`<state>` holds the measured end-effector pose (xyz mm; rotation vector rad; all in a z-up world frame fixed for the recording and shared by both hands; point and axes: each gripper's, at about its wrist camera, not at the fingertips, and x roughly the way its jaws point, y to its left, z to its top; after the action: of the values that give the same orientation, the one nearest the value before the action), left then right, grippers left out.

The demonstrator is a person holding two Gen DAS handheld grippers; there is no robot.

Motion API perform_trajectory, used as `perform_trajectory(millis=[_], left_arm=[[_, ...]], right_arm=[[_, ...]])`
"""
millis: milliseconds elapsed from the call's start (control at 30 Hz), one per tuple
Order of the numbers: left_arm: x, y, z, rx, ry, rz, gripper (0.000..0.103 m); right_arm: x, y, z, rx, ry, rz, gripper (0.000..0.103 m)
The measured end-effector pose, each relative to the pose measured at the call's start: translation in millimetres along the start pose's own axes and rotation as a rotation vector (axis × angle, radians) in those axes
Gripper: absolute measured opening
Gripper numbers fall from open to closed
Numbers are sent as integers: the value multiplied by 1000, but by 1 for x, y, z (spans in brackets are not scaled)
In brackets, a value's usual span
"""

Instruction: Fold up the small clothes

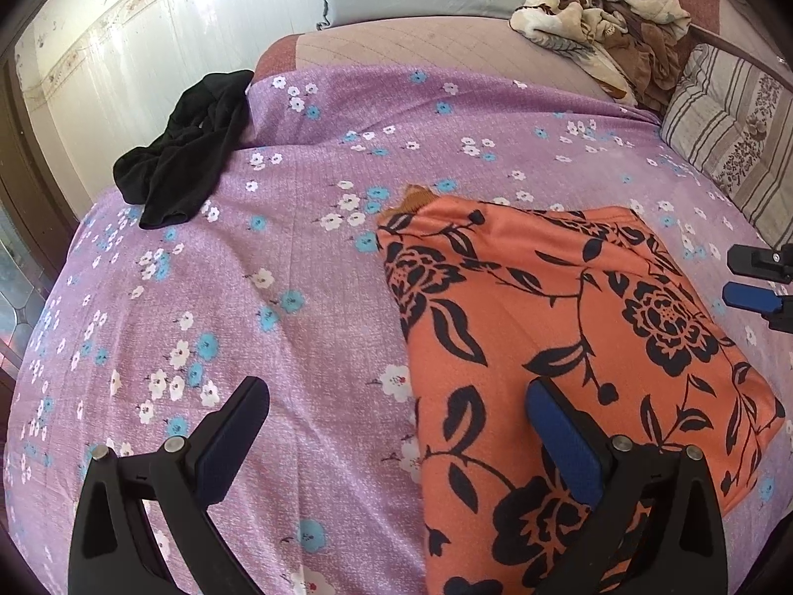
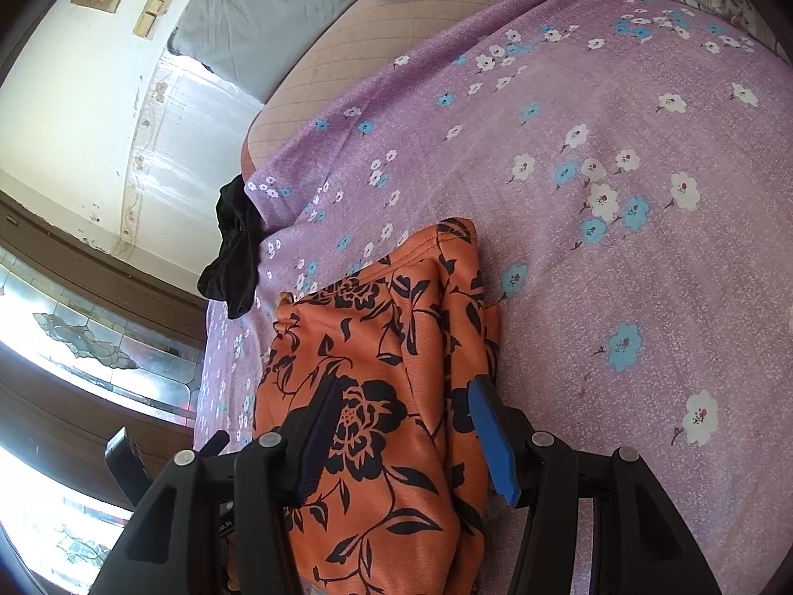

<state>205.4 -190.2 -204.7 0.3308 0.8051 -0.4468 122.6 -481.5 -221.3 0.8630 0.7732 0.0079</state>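
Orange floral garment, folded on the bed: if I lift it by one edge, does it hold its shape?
Probably not. The orange floral garment is soft fabric in loose layers, so it would likely droop and unfold. It looks light. On the purple sheet, pushing would likely bunch it.

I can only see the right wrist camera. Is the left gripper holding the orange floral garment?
Observer: No. The left gripper is open wide. One finger is over the orange floral garment, the other over the purple sheet, with nothing clamped.
Operator: Is any cloth caught in my right gripper?
Observer: The left wrist view shows the right gripper from the side, with only sheet between its tips.
Operator: What is that blanket edge at the top of my picture?
Observer: It is a crumpled floral blanket heaped at the far side of the bed, next to a striped pillow.
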Motion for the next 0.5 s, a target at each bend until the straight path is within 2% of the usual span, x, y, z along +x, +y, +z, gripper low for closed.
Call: perform_trajectory(millis=[500], left_arm=[[7, 15, 2, -11, 13, 25, 103]], right_arm=[[22, 26, -13, -53, 60, 36, 58]])
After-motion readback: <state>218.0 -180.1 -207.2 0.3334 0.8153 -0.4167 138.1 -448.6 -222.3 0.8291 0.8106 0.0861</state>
